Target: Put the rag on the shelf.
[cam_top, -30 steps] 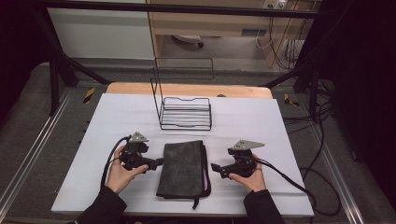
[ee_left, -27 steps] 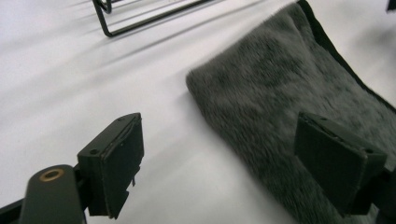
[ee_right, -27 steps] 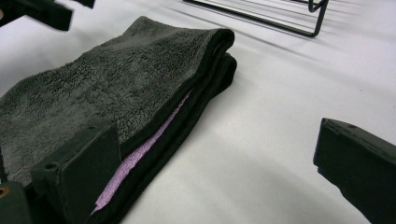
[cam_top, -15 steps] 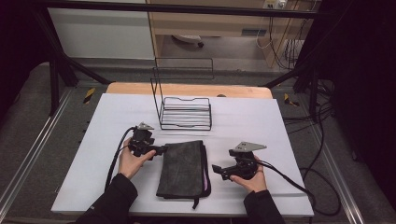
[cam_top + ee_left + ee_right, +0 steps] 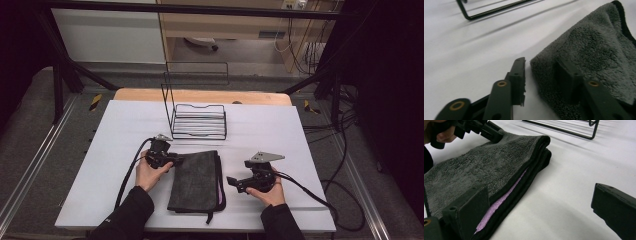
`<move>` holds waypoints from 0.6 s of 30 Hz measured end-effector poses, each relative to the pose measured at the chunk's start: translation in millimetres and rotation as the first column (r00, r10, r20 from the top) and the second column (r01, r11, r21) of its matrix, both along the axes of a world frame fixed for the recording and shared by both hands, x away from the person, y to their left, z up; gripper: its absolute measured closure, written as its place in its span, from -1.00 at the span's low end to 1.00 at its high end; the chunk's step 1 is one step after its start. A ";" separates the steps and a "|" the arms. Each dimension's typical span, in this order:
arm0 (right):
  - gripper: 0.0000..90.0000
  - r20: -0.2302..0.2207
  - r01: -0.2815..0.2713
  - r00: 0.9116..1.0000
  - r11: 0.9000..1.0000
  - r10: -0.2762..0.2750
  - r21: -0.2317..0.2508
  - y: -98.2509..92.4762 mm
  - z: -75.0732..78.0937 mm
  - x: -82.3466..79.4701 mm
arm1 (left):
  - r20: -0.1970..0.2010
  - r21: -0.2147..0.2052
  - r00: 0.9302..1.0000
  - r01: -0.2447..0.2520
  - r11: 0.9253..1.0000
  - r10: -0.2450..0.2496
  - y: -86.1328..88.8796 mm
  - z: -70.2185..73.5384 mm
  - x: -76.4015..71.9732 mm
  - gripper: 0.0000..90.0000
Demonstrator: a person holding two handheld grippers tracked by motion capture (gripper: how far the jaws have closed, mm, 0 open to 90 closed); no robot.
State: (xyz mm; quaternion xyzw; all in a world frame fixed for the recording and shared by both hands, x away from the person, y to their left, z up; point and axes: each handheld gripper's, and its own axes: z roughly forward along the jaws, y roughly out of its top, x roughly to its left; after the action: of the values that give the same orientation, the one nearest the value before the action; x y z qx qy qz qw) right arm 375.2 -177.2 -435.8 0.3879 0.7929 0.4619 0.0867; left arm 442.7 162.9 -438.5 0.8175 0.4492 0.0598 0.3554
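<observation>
White bench (image 5: 120, 150) under a dark frame, wooden strip along its far edge. Grey floor around it, metal rails at both sides, cables trailing on the right. Pale wall panel and wooden furniture beyond, dim.

Black wire rack (image 5: 198, 121) standing near the far middle of the bench, one tall wire side upright at its left. Folded dark grey towel (image 5: 196, 181) lying flat near the front middle, black edging, a lilac layer peeking out along its right side, a short black loop hanging from the front edge.

Left tool (image 5: 176, 160) held in the left hand (image 5: 149, 172) at the towel's far left corner. Seen along it, jaws apart and straddling that corner (image 5: 584, 50): one jaw on the bare bench just beside the pile, the other on top of the towel. Not pinching it.

Right tool (image 5: 232, 182) held in the right hand (image 5: 267, 192) just right of the towel, grey plate on top. Jaws wide apart, one against the towel's edge (image 5: 499, 177), the other over bare bench.

Forearms in dark sleeves cut off at the bottom edge. Rack cropped in both gripper views. Room corners too dark to make out. No writing legible anywhere.
</observation>
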 end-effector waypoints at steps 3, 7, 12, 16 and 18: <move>-0.95 0.001 0.003 1.000 1.000 -0.003 0.000 -0.8 1.0 0.8 | -0.003 0.001 1.000 0.007 1.000 -0.007 -2.1 -0.8 -1.3 0.48; -0.91 0.002 0.017 1.000 1.000 -0.017 0.022 -1.0 2.4 2.2 | -0.013 0.003 1.000 0.007 1.000 -0.007 -3.5 -1.2 -1.9 0.59; -0.88 0.003 0.027 1.000 0.999 -0.028 0.027 1.2 3.0 7.7 | -0.012 0.014 1.000 0.013 1.000 -0.013 -5.7 -1.3 -3.1 0.70; -0.82 -0.001 0.021 1.000 0.999 -0.021 0.026 10.3 5.7 14.2 | -0.033 -0.010 0.999 0.012 1.000 -0.012 -3.1 -2.8 -0.3 0.74; -0.77 -0.002 0.021 1.000 0.999 -0.021 0.029 16.6 7.0 18.8 | -0.030 -0.013 1.000 0.010 1.000 -0.010 -3.2 -3.3 -0.6 0.75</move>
State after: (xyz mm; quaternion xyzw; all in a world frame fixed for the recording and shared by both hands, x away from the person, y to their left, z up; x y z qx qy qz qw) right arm 394.0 -160.6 -428.9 0.3979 0.7819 0.4723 0.0854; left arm 442.1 159.7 -441.8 0.8184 0.4506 0.0431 0.3541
